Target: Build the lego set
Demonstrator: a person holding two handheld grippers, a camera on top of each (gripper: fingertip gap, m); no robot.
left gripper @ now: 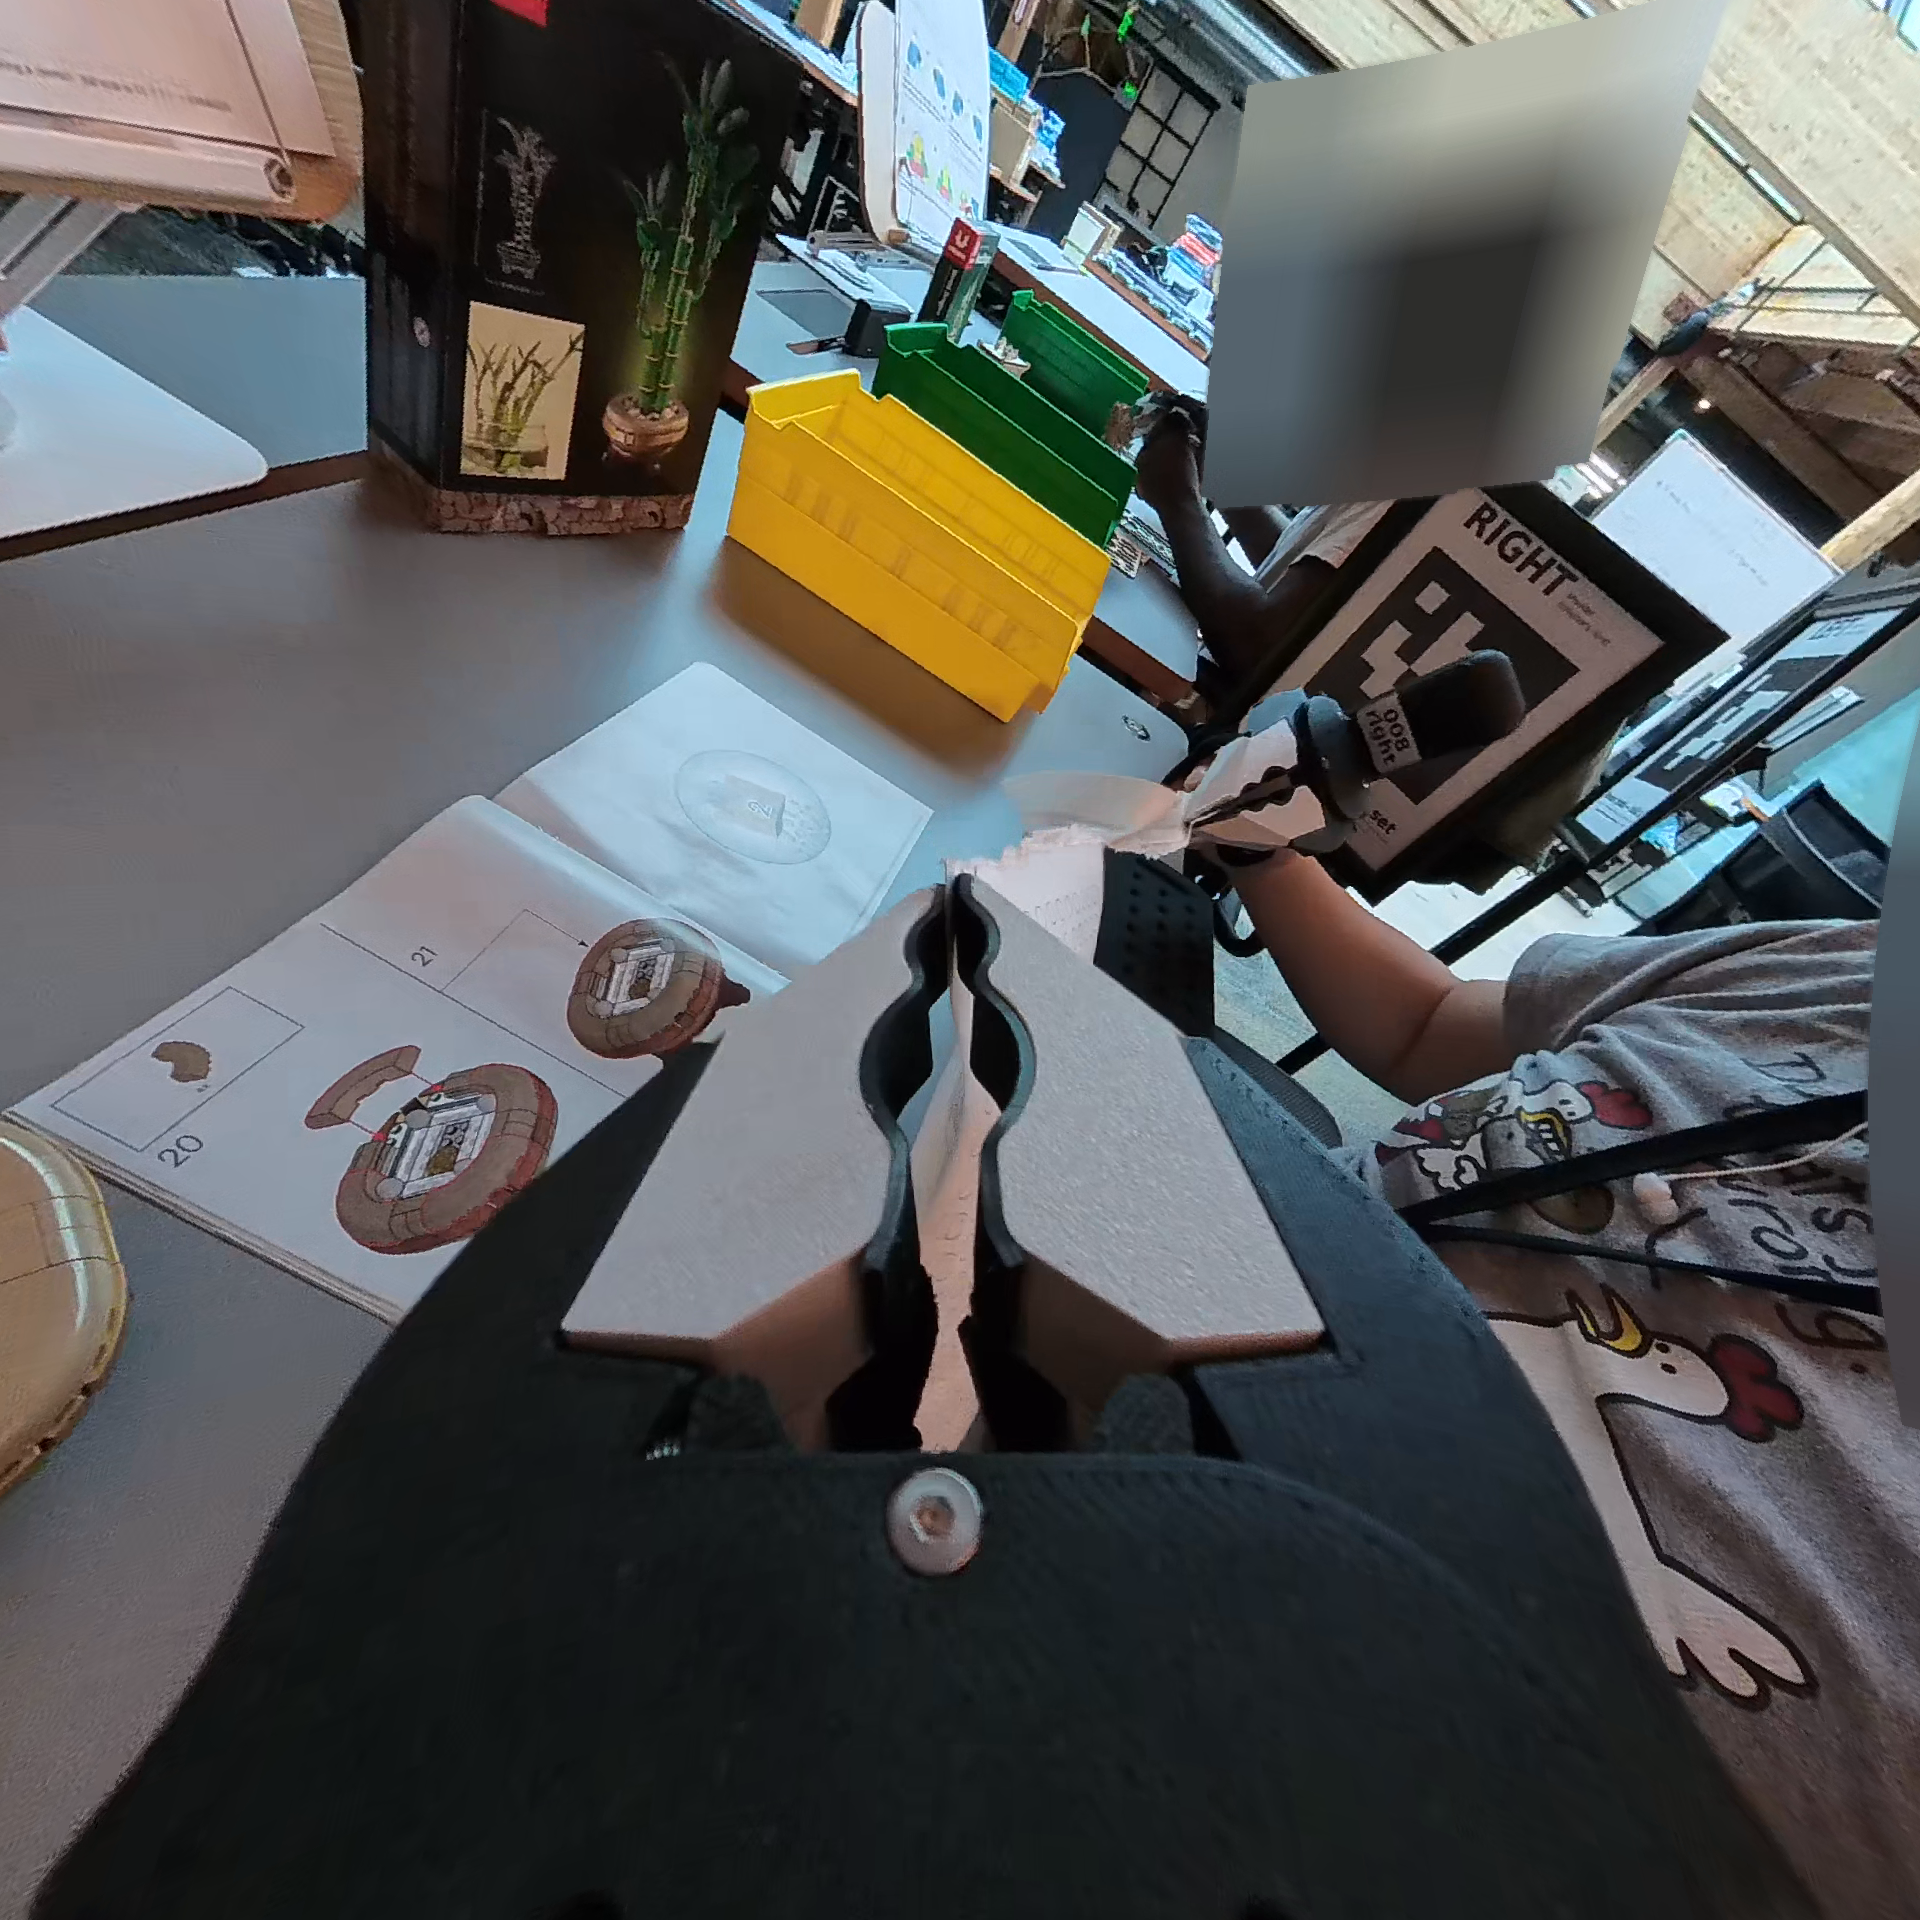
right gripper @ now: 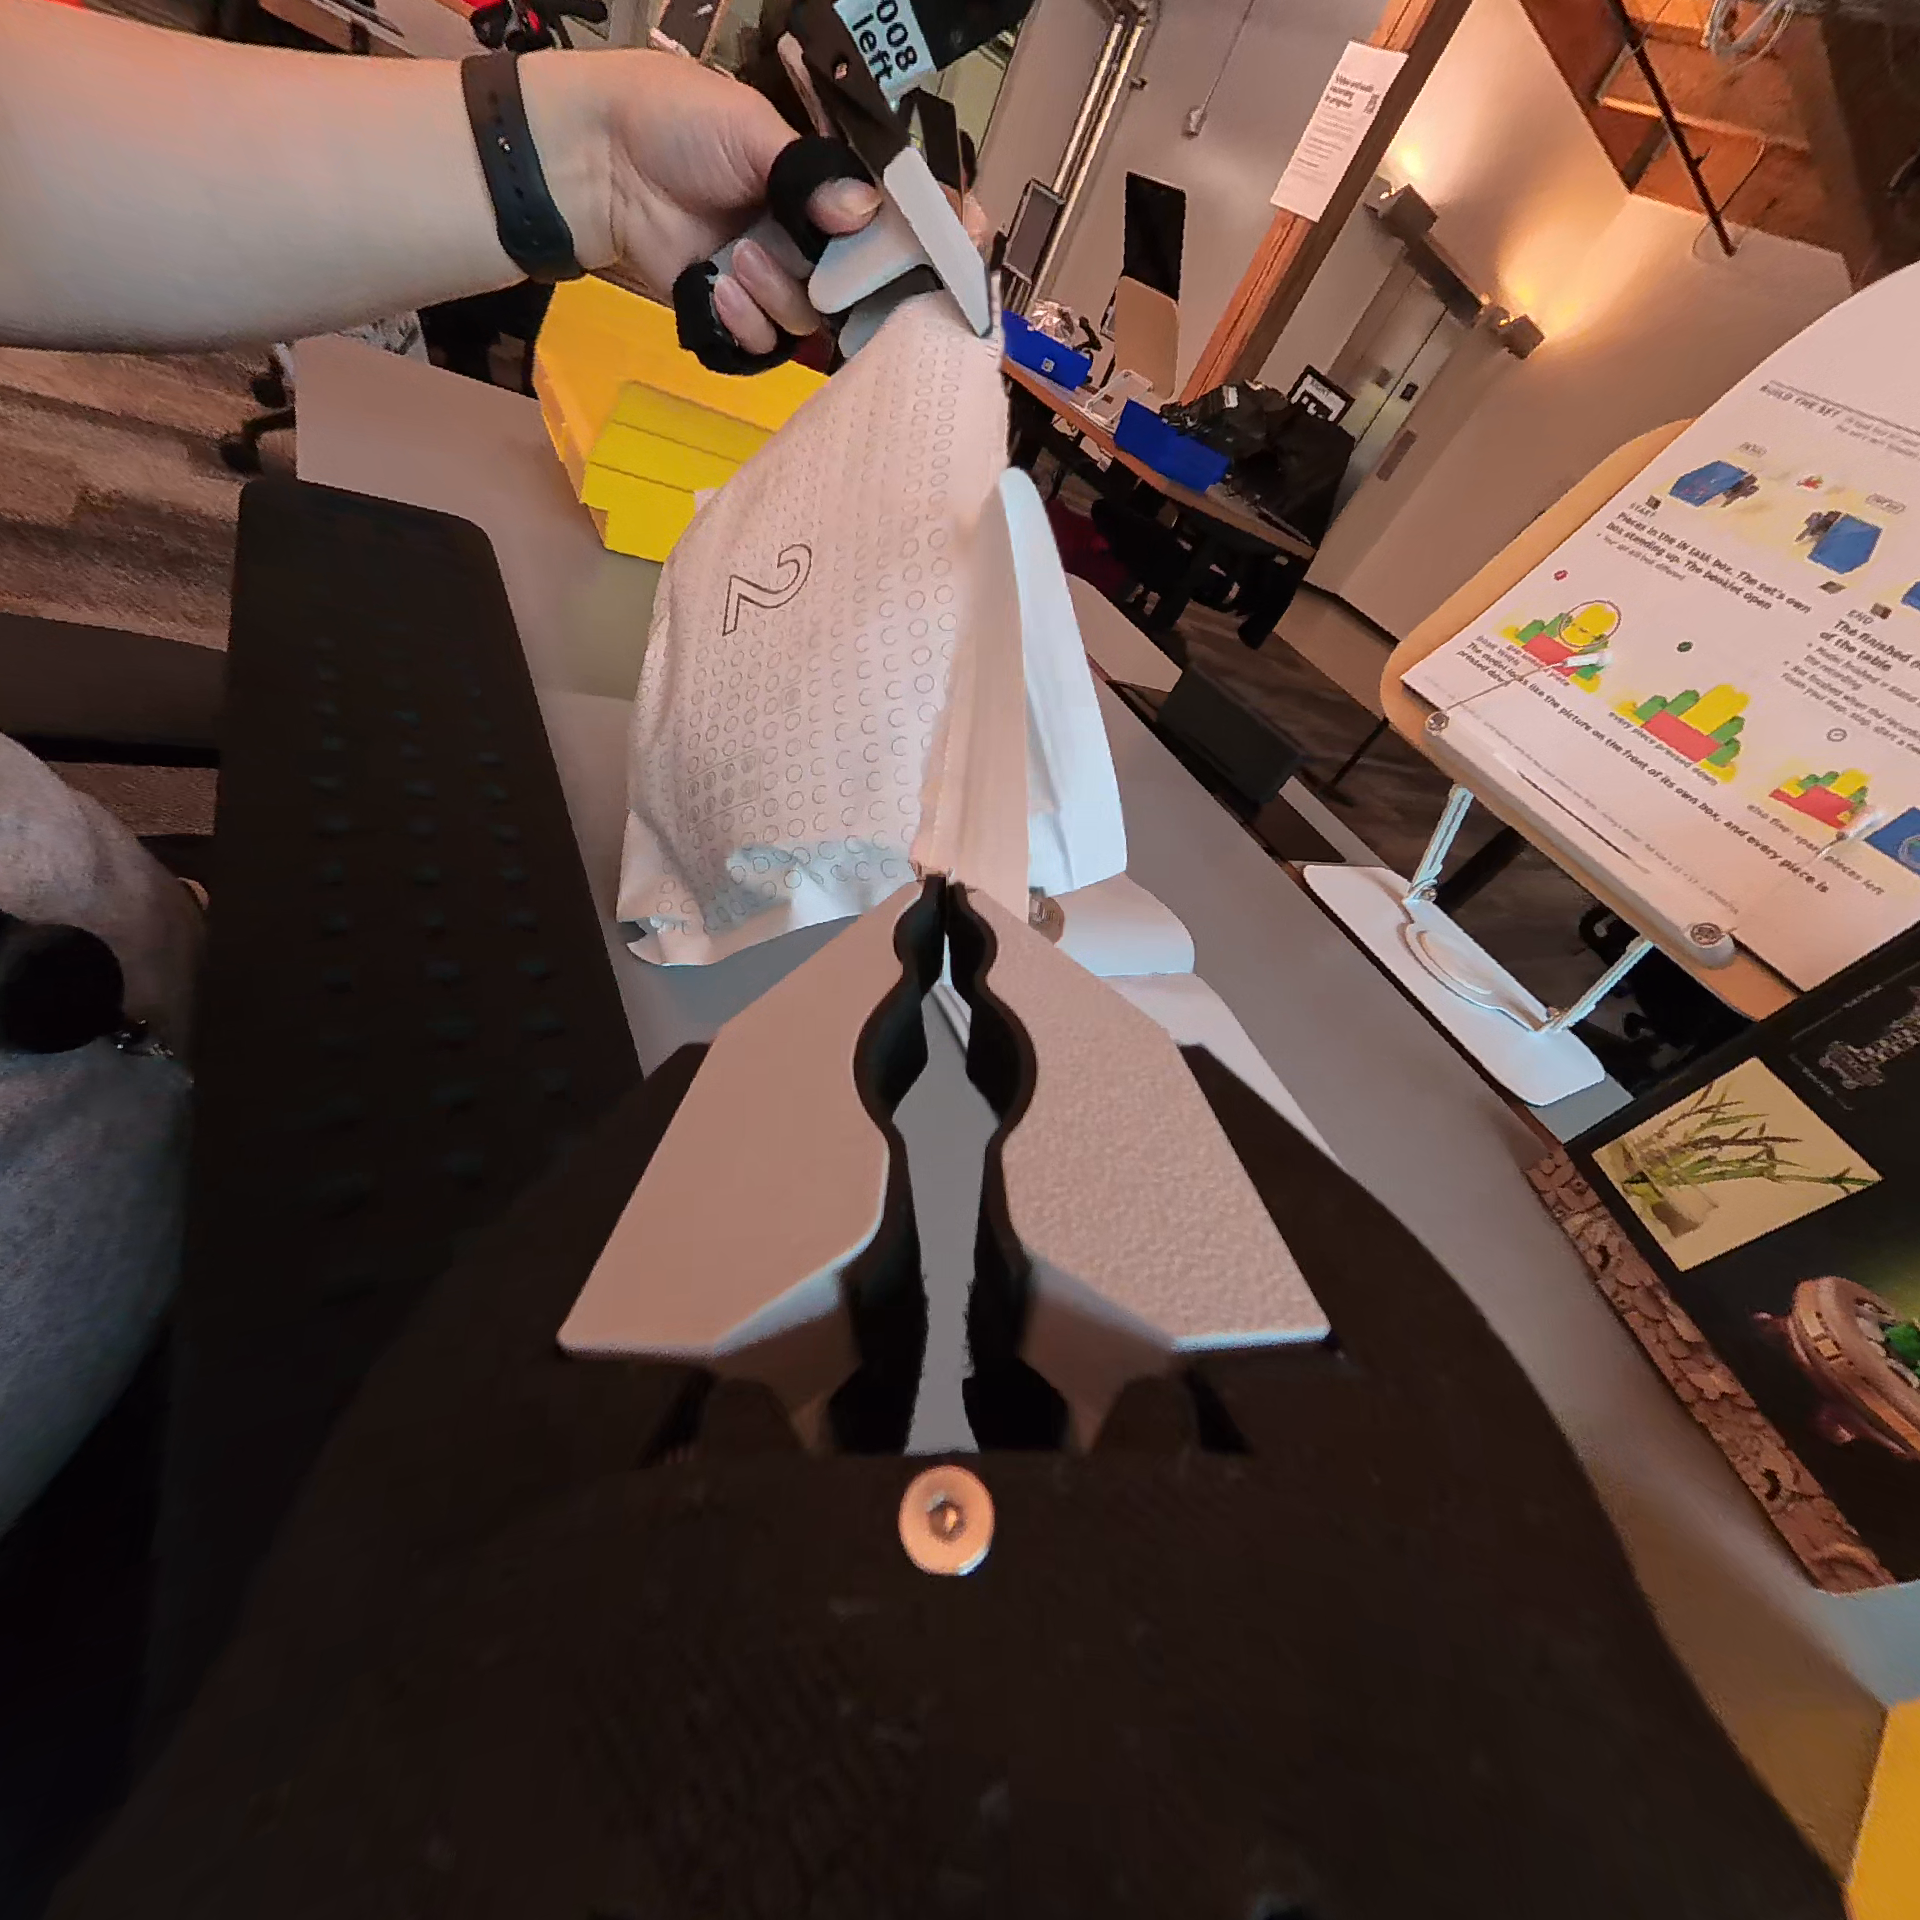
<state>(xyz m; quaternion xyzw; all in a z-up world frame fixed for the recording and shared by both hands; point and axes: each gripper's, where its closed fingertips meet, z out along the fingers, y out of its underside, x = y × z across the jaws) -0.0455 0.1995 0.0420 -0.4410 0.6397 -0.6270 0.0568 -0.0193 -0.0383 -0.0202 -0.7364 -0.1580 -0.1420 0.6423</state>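
A white paper parts bag with a dotted pattern hangs in the air between both grippers, at the table's near edge. My left gripper is shut on the bag's top; the paper runs between its fingers. It shows from the right wrist view at the bag's upper corner. My right gripper is shut on a loose strip of the bag's side edge. In the left wrist view it shows at the right, with the ragged paper edge pulled out sideways. The bag's contents are hidden.
An open instruction booklet lies on the grey table. A yellow bin and a green bin stand behind it, beside the upright set box. A brown built piece sits at the left edge. A black chair back is close by. My hands' fingertips stand some 25 centimetres from each other.
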